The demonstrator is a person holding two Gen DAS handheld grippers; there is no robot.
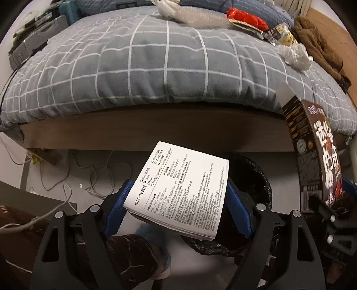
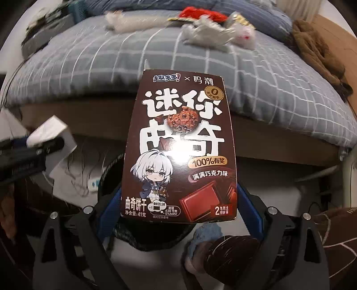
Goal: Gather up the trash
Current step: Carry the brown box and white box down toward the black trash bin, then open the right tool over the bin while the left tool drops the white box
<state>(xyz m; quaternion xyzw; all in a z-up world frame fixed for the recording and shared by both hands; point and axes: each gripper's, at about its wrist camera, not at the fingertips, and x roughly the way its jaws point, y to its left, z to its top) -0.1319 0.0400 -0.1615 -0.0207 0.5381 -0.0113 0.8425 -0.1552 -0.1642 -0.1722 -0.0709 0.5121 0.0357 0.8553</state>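
trash is held in both grippers in front of the bed point(image 1: 156, 67). the left gripper point(image 1: 176, 200) has its blue fingers point(image 1: 236, 207) closed onto the two sides of a white box point(image 1: 178, 191), spread only as wide as the box. the box lies nearly flat, printed side up, with its long axis running from near to far and leaning a little right at the far end. it hangs over the near left part of a black bin point(image 1: 252, 178) lined with a black bag, which stands on the floor near the bed frame.

the right gripper point(image 2: 178, 207) clamps a brown cookie box point(image 2: 180, 147) by its near end, a finger on each side. this box stands with its long axis pointing away from the gripper toward the bed, the front with the cartoon girl facing the camera, the far flap open. the bin point(image 2: 107, 178) shows dark behind and below it. in the left view the cookie box point(image 1: 316, 156) sits just right of the bin.

far off on the grey checked blanket lie a red wrapper point(image 1: 247, 16), bubble wrap point(image 1: 200, 17), a crumpled clear plastic piece point(image 1: 294, 56) and a small packet point(image 1: 285, 35). a brown garment point(image 1: 319, 49) lies at the far right edge. white cables point(image 1: 67, 178) trail on the floor at left.
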